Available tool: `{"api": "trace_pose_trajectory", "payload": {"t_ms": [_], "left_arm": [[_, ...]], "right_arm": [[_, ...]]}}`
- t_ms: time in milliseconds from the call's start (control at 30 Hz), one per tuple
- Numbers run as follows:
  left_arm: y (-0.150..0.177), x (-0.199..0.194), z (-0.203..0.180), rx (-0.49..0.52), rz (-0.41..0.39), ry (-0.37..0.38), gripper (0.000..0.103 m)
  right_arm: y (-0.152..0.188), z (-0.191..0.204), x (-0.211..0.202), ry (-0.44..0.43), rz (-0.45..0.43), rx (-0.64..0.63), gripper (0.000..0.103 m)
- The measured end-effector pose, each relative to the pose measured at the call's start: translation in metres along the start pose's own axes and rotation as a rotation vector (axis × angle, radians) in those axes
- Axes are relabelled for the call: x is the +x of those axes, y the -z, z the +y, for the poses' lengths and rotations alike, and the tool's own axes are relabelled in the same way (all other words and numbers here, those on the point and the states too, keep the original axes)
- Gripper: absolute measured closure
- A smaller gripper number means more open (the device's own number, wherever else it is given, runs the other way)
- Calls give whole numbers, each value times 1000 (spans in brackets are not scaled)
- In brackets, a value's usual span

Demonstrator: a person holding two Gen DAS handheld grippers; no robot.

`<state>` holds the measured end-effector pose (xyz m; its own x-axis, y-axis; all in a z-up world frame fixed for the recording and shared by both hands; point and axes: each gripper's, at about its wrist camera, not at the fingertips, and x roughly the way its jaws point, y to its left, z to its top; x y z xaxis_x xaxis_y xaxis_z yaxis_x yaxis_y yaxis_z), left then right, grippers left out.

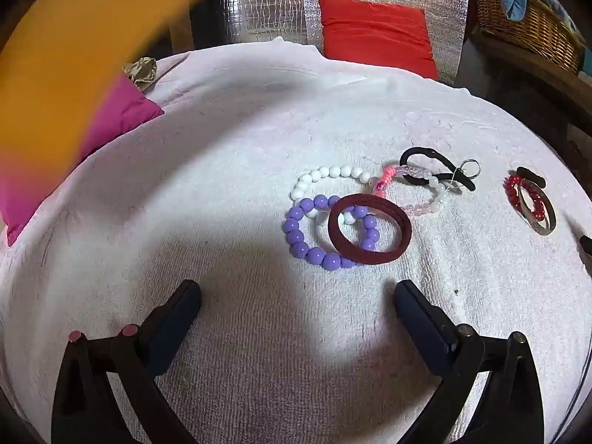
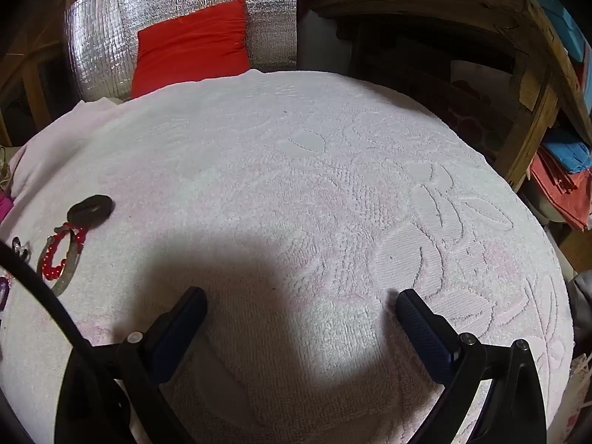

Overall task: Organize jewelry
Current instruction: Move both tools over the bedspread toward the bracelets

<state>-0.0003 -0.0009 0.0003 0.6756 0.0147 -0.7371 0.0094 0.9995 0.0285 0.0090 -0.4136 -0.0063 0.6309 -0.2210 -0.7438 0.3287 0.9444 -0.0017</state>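
On a white towel point(image 1: 222, 185) lies a tangle of jewelry: a purple bead bracelet point(image 1: 296, 233), a maroon hair band point(image 1: 405, 227) over it, a white bead bracelet point(image 1: 333, 172), a pale pink bead bracelet point(image 1: 436, 199) and a black hair tie point(image 1: 418, 153) with a small metal ring point(image 1: 470, 168). Farther right a red bead bracelet point(image 1: 512, 194) rests in a silver bangle point(image 1: 547, 222). My left gripper point(image 1: 298, 292) hovers open just short of the purple bracelet, nothing between its fingers. My right gripper point(image 2: 301, 298) is open over bare towel point(image 2: 333, 185); the red bracelet point(image 2: 55, 255), bangle point(image 2: 70, 270) and a black hair tie point(image 2: 90, 209) lie to its left.
A magenta cushion point(image 1: 111, 118) lies at the left edge and a red cushion point(image 1: 373, 33) behind the towel against silver foil. A blurred orange shape point(image 1: 74, 55) covers the upper left. A wicker basket point(image 1: 529, 29) sits on a wooden shelf point(image 2: 536, 55) to the right.
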Motion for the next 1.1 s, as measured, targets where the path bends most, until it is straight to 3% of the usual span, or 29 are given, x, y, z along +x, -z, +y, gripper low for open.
{"api": "trace_pose_trajectory", "payload": {"t_ms": [600, 733, 900, 1000, 1100], "left_arm": [[-1, 0, -1, -7, 5, 8, 0], [-2, 1, -2, -1, 11, 2, 0], [-1, -1, -2, -8, 9, 1, 0], [3, -9, -4, -13, 57, -16, 0], [-3, -21, -4, 15, 158, 28, 0]], "right_arm": [[0, 0, 0, 1, 1, 0, 0], [1, 4, -2, 36, 8, 22, 0], [18, 9, -25, 86, 54, 158, 0], [29, 25, -39, 116, 48, 155, 0], [30, 36, -49, 59, 119, 120, 0]]}}
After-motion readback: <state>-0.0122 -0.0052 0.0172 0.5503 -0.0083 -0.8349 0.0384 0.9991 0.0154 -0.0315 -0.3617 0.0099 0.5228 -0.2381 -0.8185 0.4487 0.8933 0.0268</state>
